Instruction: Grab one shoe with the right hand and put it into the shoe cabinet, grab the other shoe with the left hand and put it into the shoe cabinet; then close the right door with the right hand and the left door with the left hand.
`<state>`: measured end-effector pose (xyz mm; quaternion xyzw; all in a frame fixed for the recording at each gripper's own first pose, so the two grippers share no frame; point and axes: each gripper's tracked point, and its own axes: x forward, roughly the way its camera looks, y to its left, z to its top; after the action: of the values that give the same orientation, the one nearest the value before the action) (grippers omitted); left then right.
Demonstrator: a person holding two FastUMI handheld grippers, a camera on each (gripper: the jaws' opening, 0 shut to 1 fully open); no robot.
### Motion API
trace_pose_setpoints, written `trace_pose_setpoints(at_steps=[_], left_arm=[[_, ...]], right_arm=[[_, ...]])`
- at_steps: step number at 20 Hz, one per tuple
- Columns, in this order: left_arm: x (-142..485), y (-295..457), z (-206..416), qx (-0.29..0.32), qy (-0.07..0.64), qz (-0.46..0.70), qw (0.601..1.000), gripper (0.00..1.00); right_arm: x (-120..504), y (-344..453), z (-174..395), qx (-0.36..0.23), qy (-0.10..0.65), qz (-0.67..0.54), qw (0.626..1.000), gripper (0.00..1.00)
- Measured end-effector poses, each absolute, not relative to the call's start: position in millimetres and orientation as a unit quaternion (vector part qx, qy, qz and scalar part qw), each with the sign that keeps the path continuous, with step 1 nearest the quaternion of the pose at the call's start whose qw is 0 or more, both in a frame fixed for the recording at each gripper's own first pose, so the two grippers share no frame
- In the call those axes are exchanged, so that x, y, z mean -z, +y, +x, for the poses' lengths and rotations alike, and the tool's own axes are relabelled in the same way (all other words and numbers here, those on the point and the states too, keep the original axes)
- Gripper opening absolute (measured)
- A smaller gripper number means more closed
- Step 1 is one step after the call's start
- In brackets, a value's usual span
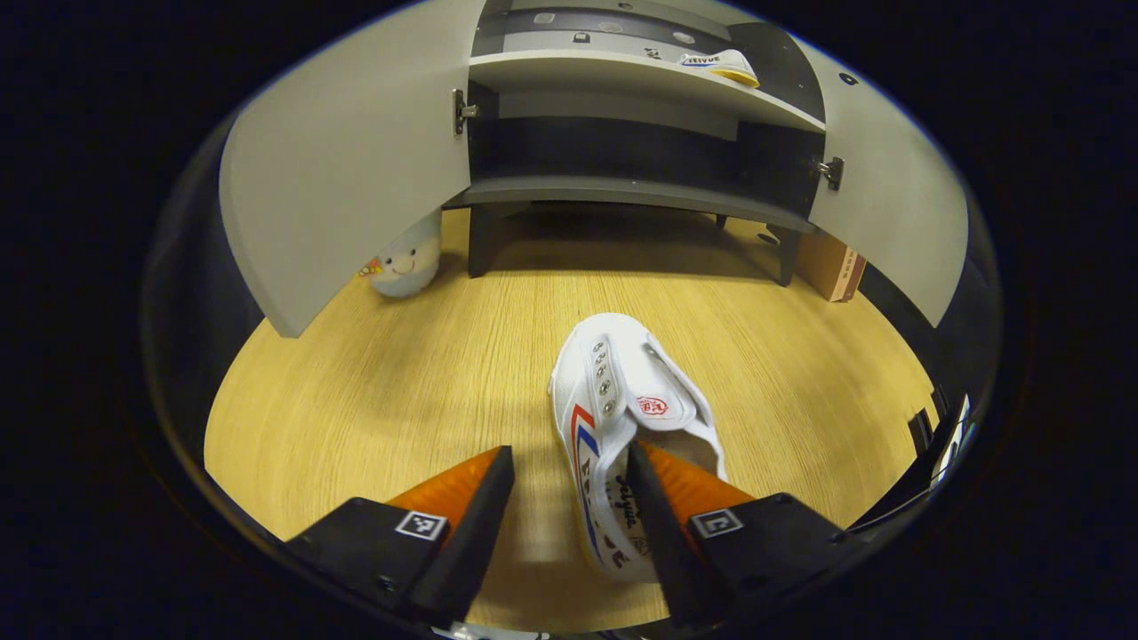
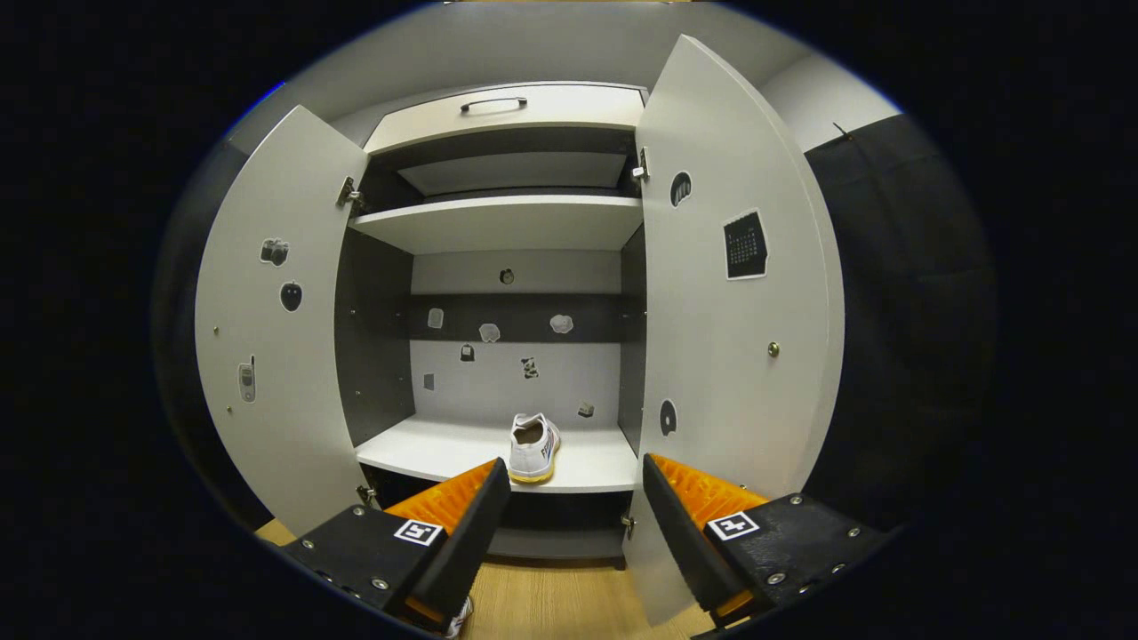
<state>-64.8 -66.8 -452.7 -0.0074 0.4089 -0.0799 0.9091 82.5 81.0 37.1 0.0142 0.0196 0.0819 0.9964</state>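
The left gripper (image 1: 569, 498) is wide open and holds nothing. Its right-side finger sits over the heel opening of the white shoe (image 1: 622, 400) on the wooden floor (image 1: 356, 400), and the other finger is over bare floor beside the shoe's striped flank. So the jaws straddle only one side wall near the heel. The likely slip, in my judgement: a pinch on that soft wall alone lets the toe droop or the shoe twist out on the lift, and the sagging toe could then catch the front edge of the shelf.

Farther off, the right gripper (image 2: 573, 507) also hangs open and empty, facing the shoe cabinet (image 2: 507, 222). The first shoe (image 2: 533, 449) stands near the front edge of the lower shelf (image 2: 427, 449). The left door (image 2: 276, 356) and the right door (image 2: 729, 338) both stand open
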Motion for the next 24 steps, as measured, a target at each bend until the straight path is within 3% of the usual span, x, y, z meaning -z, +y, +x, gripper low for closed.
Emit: trace_pose_setpoints(at_steps=[1,3,5,6,15,24], left_arm=[[457,-66,-64,0.077,0.417,-0.006,0.906,0.63],[464,-71,-65,0.071,0.434,-0.009,0.898,0.45],[464,-69,-67,0.051,0.45,0.002,0.892,0.13],[465,-71,-67,0.051,0.457,0.009,0.888,0.09],[426,-46,-42,0.067,0.459,-0.053,0.885,0.06],[282,-9,4,0.08,0.392,-0.131,0.907,0.06]], right_arm=[[-37,79,82,-0.082,0.022,0.018,0.996,0.92],[-37,74,82,-0.08,0.021,0.019,0.996,0.93],[-39,70,81,-0.076,0.015,0.012,0.997,0.93],[-39,70,80,-0.077,0.014,0.01,0.997,0.93],[-49,74,69,-0.101,0.009,0.026,0.994,0.93],[-76,76,59,-0.112,-0.016,0.037,0.993,0.93]])
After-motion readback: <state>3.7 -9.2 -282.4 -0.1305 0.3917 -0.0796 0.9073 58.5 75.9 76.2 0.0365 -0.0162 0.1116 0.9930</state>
